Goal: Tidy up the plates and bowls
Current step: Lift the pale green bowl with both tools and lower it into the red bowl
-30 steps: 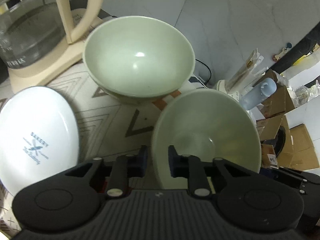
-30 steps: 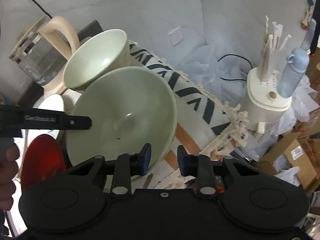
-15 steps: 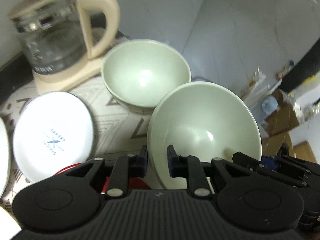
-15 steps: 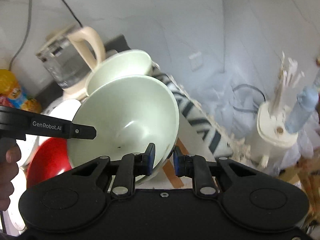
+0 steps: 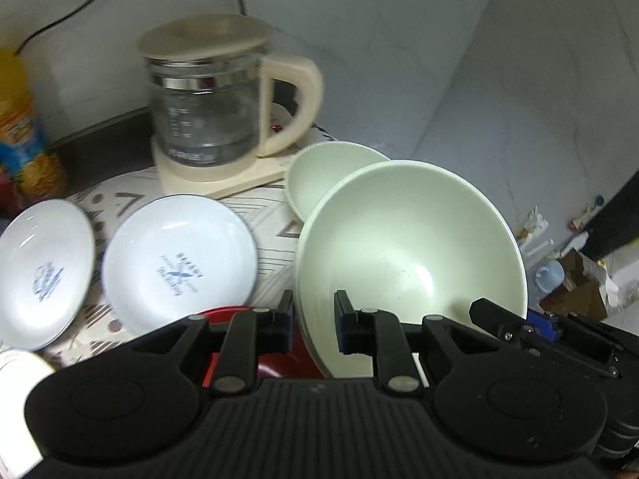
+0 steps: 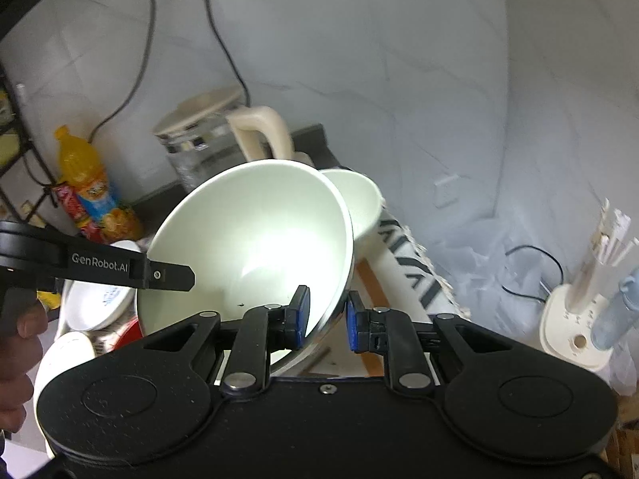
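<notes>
**Operator A:** What carried the items, and in what arrangement?

**Operator B:** The patterned mat [image 5: 275,215] covered the surface. The glass kettle [image 5: 207,107] stood at its far edge on a cream base. In the left wrist view, two white plates [image 5: 179,263] lay side by side toward the near left edge, and a red plate [image 5: 279,347] sat partly hidden at the near edge. A second green bowl [image 5: 319,175] rested just in front of the kettle base.

**Operator A:** And the large green bowl [image 5: 411,247]?

**Operator B:** It was held clear of the mat, tilted, by both units. The left gripper [image 5: 311,319] was clamped on the near-left rim, one finger inside and one outside. The right gripper [image 6: 327,315] was nearly closed on the opposite rim in the same manner. Judged purpose: two opposed rim grips keep a wide, smooth bowl from pivoting during transfer.

**Operator A:** What differed from one second before?

**Operator B:** The bowl had been raised. Both cameras showed more of the kettle, and the wall behind it, than before. The second white plate and the orange bottle [image 5: 24,131] had entered the left wrist view. The resting bowl had become largely covered by the held one. Likely intent: nest the held bowl into it.
</notes>
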`<state>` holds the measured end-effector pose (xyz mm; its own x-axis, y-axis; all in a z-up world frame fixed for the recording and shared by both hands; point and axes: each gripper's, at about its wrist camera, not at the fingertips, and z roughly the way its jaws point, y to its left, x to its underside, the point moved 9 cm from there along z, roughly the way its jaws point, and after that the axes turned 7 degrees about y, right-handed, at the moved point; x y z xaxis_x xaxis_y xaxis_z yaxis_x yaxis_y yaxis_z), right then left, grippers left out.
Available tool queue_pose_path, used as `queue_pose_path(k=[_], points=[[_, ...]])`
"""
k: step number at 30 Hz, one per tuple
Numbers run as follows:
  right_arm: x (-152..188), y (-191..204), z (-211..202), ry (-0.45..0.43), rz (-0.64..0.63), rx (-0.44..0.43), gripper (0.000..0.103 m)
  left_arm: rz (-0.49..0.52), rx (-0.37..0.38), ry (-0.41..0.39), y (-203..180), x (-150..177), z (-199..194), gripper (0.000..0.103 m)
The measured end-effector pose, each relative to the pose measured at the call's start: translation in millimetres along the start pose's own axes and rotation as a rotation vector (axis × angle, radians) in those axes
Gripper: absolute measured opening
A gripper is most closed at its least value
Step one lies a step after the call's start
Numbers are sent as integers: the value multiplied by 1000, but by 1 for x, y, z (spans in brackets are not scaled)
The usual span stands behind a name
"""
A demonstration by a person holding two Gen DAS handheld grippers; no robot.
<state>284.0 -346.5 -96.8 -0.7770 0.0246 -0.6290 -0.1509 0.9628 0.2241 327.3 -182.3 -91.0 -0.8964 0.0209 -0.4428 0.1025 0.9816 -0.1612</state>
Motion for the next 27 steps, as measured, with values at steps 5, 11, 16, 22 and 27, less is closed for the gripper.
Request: queue_pose_path(k=[5,11,16,22,27], points=[[-3,18,-5,-16,-41,-36,19,-53,-23,-23,18,9,-18,18],[-2,38,-6,-18,-87,-75,19,-108,-49,-32,37,23,-30,18],[6,55,-1,-2,-118,-105,19,-158,-69,-27,55,34,-34,18],[16,75,9,35,-149,-127,19,-202,-94,-11,76,50,-32,18],[24,86,20,70,-170,-136,19,-224,-108,18,89,60,-24,18]])
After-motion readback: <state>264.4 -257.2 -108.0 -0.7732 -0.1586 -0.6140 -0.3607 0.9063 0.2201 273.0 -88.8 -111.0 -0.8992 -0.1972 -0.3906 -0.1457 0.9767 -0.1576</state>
